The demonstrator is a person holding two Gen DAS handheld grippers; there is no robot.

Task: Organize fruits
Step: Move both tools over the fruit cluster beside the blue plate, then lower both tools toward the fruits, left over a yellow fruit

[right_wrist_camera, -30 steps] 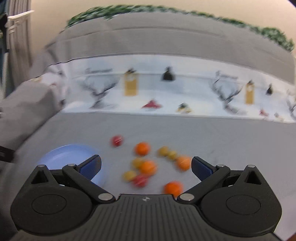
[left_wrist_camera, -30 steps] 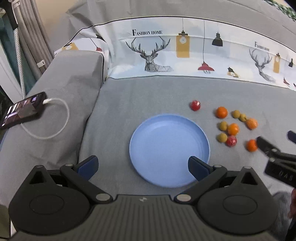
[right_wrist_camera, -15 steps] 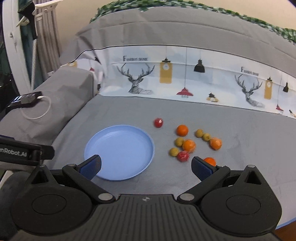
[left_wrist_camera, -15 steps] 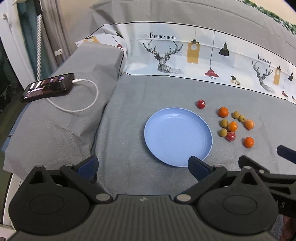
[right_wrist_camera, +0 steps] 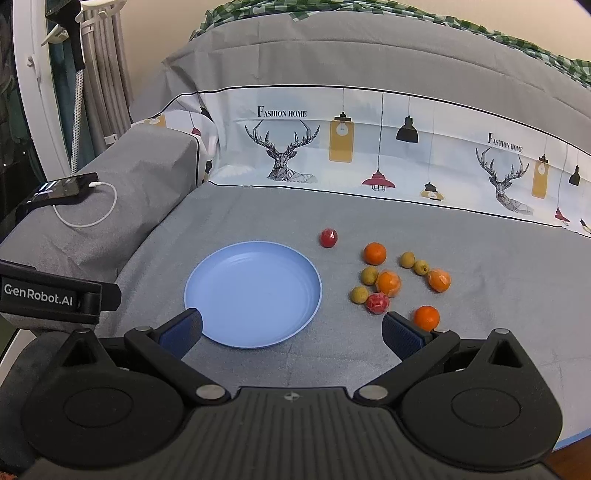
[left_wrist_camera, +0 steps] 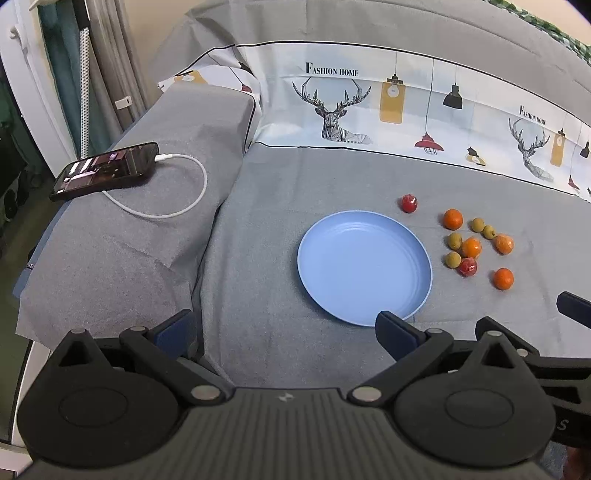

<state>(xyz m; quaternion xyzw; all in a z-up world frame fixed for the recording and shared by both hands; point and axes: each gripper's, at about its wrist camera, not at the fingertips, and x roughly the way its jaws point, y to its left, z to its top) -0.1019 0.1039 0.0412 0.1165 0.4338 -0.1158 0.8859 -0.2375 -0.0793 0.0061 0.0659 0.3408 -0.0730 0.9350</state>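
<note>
With both my left gripper (left_wrist_camera: 284,326) and right gripper (right_wrist_camera: 291,328) wide open and empty, a careless closing may roll the round fruits (right_wrist_camera: 388,282) off the sofa seat (right_wrist_camera: 498,295), away from the blue plate (right_wrist_camera: 207,291).

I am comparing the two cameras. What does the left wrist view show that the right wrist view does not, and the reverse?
Only the left wrist view shows the right tongs at its right edge. Only the right wrist view shows the green checked cloth on top and the left tool's "GenRobot.AI" label. Both show the round blue plastic plate, bare, the small loose fruits beside it, and the charging black phone.
</note>
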